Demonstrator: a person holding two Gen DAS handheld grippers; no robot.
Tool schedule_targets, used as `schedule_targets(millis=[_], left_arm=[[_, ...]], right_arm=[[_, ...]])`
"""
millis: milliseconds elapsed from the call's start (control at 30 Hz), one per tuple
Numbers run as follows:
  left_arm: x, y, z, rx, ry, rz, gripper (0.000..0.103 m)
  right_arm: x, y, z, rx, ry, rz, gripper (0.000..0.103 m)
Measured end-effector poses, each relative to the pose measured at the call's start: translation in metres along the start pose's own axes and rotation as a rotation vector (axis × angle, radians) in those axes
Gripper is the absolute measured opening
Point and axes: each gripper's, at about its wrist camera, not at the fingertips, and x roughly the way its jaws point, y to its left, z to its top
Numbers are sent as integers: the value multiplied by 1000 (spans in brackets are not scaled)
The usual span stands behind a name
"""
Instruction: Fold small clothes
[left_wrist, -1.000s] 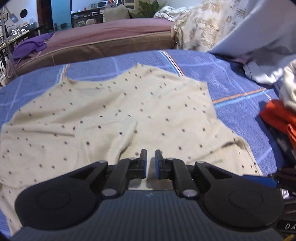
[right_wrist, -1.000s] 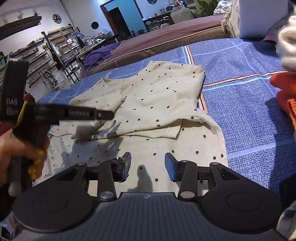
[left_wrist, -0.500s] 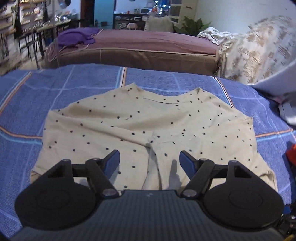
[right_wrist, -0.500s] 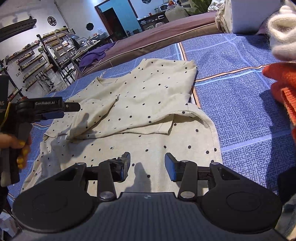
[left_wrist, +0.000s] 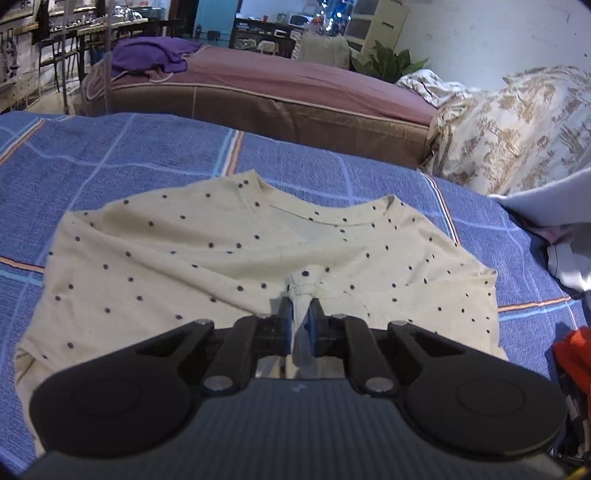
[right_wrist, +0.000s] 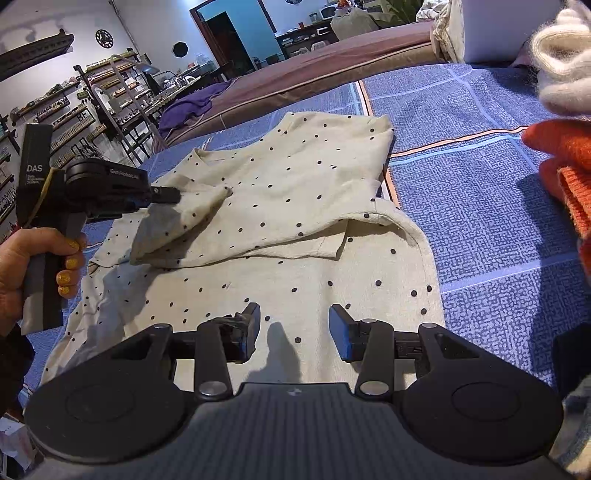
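- Left gripper (left_wrist: 300, 320): fingers nearly closed, a narrow pinch of the cream polka-dot T-shirt (left_wrist: 229, 258) caught between the pads. From the right wrist view the pinched part looks like a sleeve or side flap, lifted off the layer under it.
- Right gripper (right_wrist: 293, 332): fingers wide apart, holding nothing. It hovers over the hem end of the shirt; cloth lies between and beyond the fingertips, but contact cannot be told.
- Shirt location: spread on the blue plaid bedspread (left_wrist: 110, 155), neckline at the far side from the left fingers, right sleeve already folded over the body.
- Risk 1: the left pinch is thin, near the fabric edge. A quick pull across could slip the cloth out of the pads, and the flap would drop unfolded.
- Risk 2: the pinch may hold more than one layer; I cannot tell. If so, lifting would drag the body of the shirt and wrinkle the fold already made on the other side.
- Risk 3: nothing anchors the shirt. With the right fingers not pressing or gripping, the whole garment may slide on the bedspread toward the left fingers.
- Risk 4: an orange knit garment (right_wrist: 561, 173) lies well to the right of the right fingers; a wide swing could snag it.
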Motion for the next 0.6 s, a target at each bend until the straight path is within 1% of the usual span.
schedule_targets(millis=[33,133,167,233,267,300,367,400,467,500,533,567,600], left_arm=[[-7,6,1,-12,-17,19,8],[-32,33,4,-46,-75,111,8],[-42,45,2,-53,-102,155,8],[-56,66,-2,-67,-132,241,8],[-61,79,-4,-87,-128,278,8],[-62,92,-7,-108,-103,292,8],[-61,110,-16,-149,-55,289,8],[-61,114,-23,-151,-38,286,8],[-60,112,-34,-126,-5,290,10],[-60,110,-38,-121,7,295,14],[-60,107,-44,-120,17,302,23],[-59,106,-46,-118,24,308,28],[-59,105,-49,-117,25,316,40]], right_arm=[[0,0,0,1,1,-1,72],[1,0,-1,4,3,2,72],[2,1,-1,2,5,4,72],[3,2,-1,-1,7,8,72],[3,2,-2,-1,8,8,72],[4,3,-2,-2,10,9,72],[5,5,-2,-7,10,9,72],[6,6,-2,-11,12,9,72],[7,9,-2,-31,10,1,72],[6,13,0,-53,0,-8,72],[4,16,2,-82,-15,-19,72],[3,21,5,-121,-31,-33,72],[4,25,9,-159,-42,-44,72]])
